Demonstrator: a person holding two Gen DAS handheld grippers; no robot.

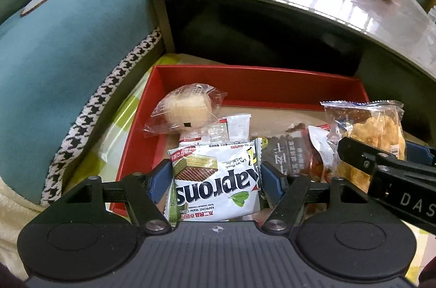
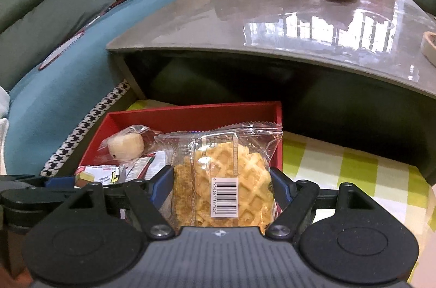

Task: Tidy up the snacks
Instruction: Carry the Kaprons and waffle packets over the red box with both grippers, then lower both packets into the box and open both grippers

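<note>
Over the red box (image 1: pixel 245 80), each gripper (left (image 1: pixel 216 176), right (image 2: pixel 222 187)) clamps a snack.

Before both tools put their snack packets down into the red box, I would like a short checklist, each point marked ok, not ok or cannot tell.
1. Left tool grips the Kaprons wafer packet between both pads: ok.
2. Right tool grips the waffle packet: ok.
3. Red box lies below both tools: ok.
4. Free floor in the box behind the wafer packet, right of the round cake packet: ok.
5. Free spot directly under the waffle packet: cannot tell, the packet hides it.
6. The two tools keep apart from each other: cannot tell, they look very near.
</note>
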